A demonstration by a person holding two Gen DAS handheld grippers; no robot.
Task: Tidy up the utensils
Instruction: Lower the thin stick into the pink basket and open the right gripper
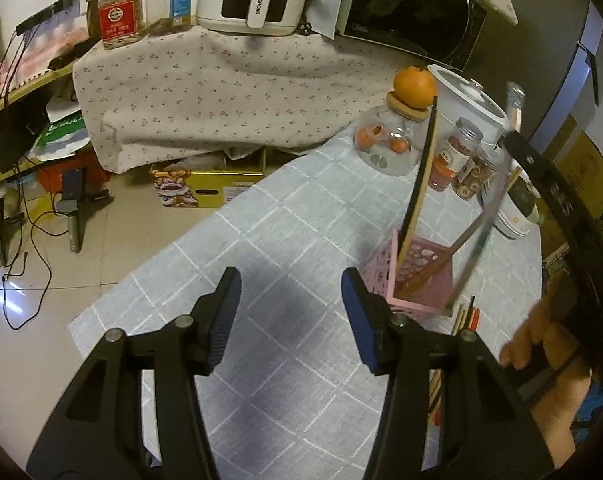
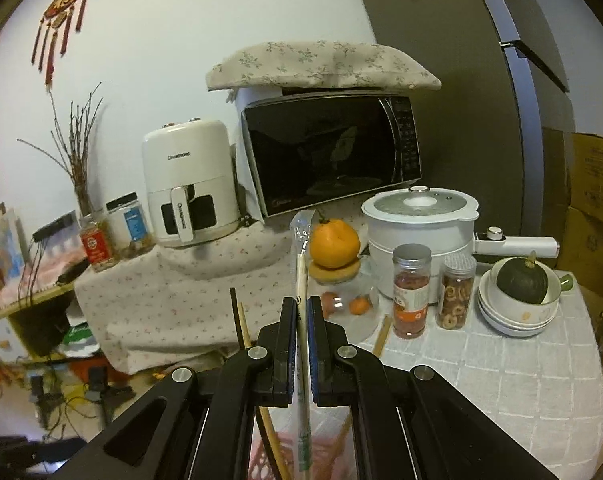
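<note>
A pink perforated holder [image 1: 421, 276] stands on the checked tablecloth, right of my open, empty left gripper [image 1: 291, 314]. Chopsticks [image 1: 419, 184] lean in it, dark ones at its left corner, a wooden one at its right. My right gripper [image 2: 302, 312] is shut on plastic-wrapped chopsticks [image 2: 301, 264], held upright above the holder [image 2: 321, 456]; they also show in the left wrist view [image 1: 481, 220]. Loose chopsticks [image 1: 467, 316] lie on the cloth behind the holder.
A glass jar [image 1: 389, 148] topped by an orange [image 1: 415, 86], two snack jars [image 2: 411, 292], a white cooker [image 2: 421, 232] and stacked bowls [image 2: 517, 312] holding a dark squash stand behind the holder. An air fryer [image 2: 189, 184] and a microwave [image 2: 329, 152] stand further back.
</note>
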